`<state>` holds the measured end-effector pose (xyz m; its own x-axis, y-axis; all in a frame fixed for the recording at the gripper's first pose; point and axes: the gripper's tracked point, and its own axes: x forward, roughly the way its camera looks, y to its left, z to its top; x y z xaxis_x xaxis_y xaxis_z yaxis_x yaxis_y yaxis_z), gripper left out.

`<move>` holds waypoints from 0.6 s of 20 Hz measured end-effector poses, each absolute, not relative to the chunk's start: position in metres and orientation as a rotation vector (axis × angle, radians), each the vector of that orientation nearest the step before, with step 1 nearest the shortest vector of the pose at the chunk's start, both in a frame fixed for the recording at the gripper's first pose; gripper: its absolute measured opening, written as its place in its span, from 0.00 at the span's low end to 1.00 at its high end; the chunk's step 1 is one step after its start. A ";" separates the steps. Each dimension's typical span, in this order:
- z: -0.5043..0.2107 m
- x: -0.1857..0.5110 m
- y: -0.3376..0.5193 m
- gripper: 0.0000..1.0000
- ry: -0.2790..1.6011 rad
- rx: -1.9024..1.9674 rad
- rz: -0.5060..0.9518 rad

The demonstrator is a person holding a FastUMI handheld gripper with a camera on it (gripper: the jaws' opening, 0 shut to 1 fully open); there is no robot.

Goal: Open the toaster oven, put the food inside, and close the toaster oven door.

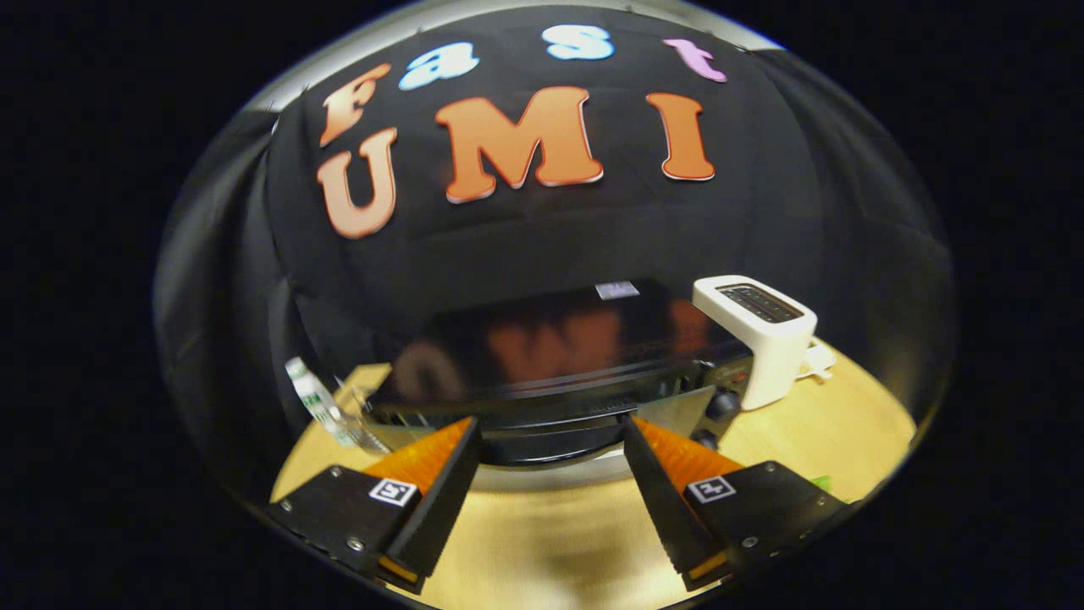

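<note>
Gripper [552, 432] stands wide open and holds nothing. The black toaster oven [559, 356] sits just ahead of the fingers at twelve o'clock on a pale wooden table [542, 542]. A white toaster [758, 335] stands touching or just beside it at two o'clock, a plastic bottle [318, 407] at ten. Black cloth wall [212, 280] behind.

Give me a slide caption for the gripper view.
Open tongs approach the black toaster oven beside a white toaster.
</note>
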<state>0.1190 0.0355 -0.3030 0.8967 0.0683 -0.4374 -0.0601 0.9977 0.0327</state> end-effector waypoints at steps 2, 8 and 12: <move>-0.313 0.118 0.037 1.00 0.487 0.065 0.088; -0.259 0.139 0.051 0.98 0.352 0.040 0.084; -0.281 0.157 0.050 0.99 0.415 -0.052 0.059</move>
<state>0.1567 0.0503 -0.2810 0.9136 0.0465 -0.4039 -0.0679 0.9969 -0.0389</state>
